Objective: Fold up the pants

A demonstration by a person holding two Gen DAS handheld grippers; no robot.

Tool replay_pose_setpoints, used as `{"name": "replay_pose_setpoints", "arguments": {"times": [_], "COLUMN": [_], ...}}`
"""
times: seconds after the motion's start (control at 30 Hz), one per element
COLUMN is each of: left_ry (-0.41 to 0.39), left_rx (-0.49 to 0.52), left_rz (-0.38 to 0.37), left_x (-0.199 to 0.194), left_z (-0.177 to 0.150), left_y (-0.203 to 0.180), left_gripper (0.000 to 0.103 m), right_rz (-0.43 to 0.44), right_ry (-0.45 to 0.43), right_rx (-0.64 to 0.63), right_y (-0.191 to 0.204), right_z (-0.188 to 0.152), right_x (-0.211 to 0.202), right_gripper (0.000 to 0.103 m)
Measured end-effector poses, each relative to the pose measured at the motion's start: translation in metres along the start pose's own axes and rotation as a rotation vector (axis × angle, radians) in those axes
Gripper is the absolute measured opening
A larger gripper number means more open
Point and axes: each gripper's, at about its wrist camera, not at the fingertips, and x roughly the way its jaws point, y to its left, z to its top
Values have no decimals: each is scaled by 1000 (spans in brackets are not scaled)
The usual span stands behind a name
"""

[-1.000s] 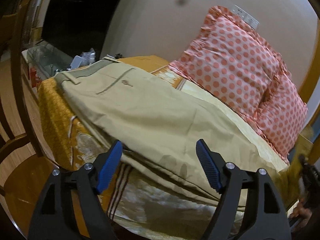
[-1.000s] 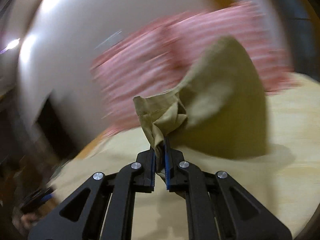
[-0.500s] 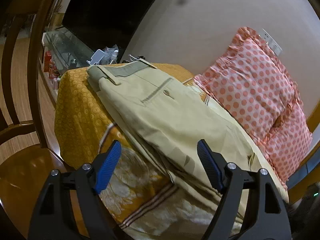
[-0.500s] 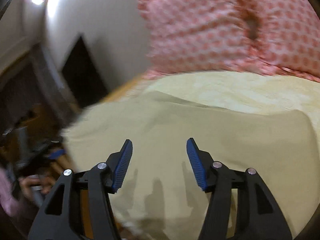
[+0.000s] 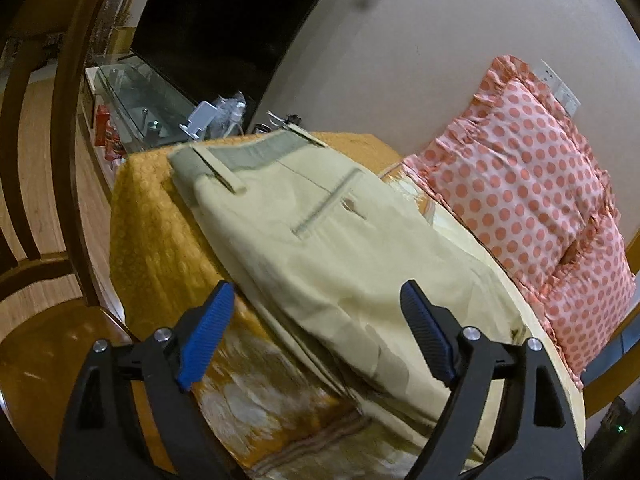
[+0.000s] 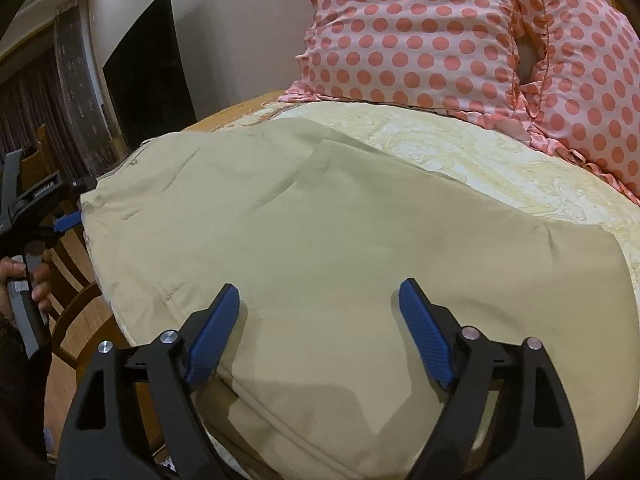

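Beige pants (image 5: 340, 256) lie folded on the bed, waistband and belt loops toward the far left end, back pocket facing up. In the right wrist view the pants (image 6: 320, 240) spread flat across the bed with one layer laid over another. My left gripper (image 5: 316, 332) is open and empty, just above the near edge of the pants. My right gripper (image 6: 318, 334) is open and empty, low over the near part of the pants. The left gripper also shows in the right wrist view (image 6: 60, 222) at the far left, held by a hand.
Two pink polka-dot pillows (image 5: 520, 200) lean on the wall behind the pants; they also show in the right wrist view (image 6: 440, 32). A yellow patterned bedsheet (image 5: 160, 240) covers the bed. A wooden chair (image 5: 44, 200) stands at the left, a glass shelf (image 5: 136, 100) beyond it.
My right gripper let go of the pant leg it held up and opened; the leg now lies flat over the pants. My left gripper moved left toward the waistband end.
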Motion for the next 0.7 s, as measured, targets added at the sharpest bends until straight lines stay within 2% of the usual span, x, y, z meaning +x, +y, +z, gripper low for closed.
{"name": "replay_pose_setpoints", "arguments": {"times": [0.07, 0.13, 0.2, 0.23, 0.33, 0.43, 0.47, 0.6, 0.67, 0.7], "left_ry": [9, 43, 72, 61, 47, 23, 19, 25, 32, 34], "left_rx": [13, 40, 33, 25, -59, -174, -199, -368, -421, -429], "left_rz": [-20, -89, -127, -128, -145, -123, -117, -128, -116, -117], "left_x": [-2, -3, 1, 3, 4, 8, 10, 22, 33, 35], "left_z": [-6, -12, -14, -13, -6, 8, 12, 28, 32, 34], "left_y": [-8, -22, -30, -31, -18, 7, 13, 43, 53, 56], "left_gripper": [86, 85, 85, 83, 72, 63, 55, 35, 14, 12], "right_rz": [-3, 0, 8, 11, 11, 12, 15, 36, 57, 67], "right_ry": [-4, -5, -7, -8, -12, -19, -23, -38, -46, -49], "right_rx": [-5, -3, 4, 6, 9, 11, 15, 48, 72, 82], "right_y": [3, 3, 2, 1, 2, 3, 2, -2, -6, -7], "right_z": [-2, -2, -2, -1, -2, -2, -2, -2, -2, -3], "right_x": [-1, 0, 0, 0, 0, 1, 1, -2, -6, -7], "right_gripper": [88, 88, 89, 89, 89, 89, 89, 89, 88, 88]}}
